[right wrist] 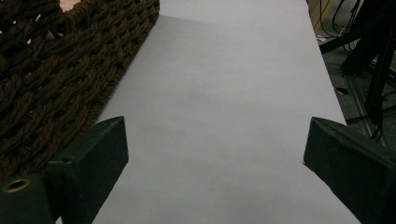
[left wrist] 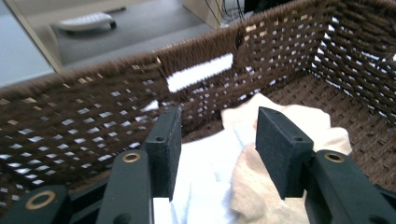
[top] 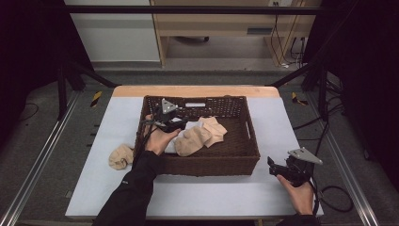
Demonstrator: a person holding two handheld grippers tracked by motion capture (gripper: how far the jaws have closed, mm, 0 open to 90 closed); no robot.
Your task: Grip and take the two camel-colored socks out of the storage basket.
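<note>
Inside the basket [top: 244, 123], left gripper [left wrist: 215, 140] hung over white cloth [left wrist: 205, 172], jaws spread, holding nothing. Best to go lower before closing. Right gripper [top: 282, 167] idled near-right on tabletop [right wrist: 224, 93], jaws spread.

I'm looking at what reads as a lab or recording booth: black curtains [top: 28, 42] hang at left and right, a black metal frame [top: 188, 9] spans the far top, and aluminium rails [top: 37, 160] flank the white-topped table [top: 211, 193]. Loose cables [top: 329, 188] trail over grey carpet at right, and plain wooden furniture [top: 226, 23] stands at the far side.
</note>
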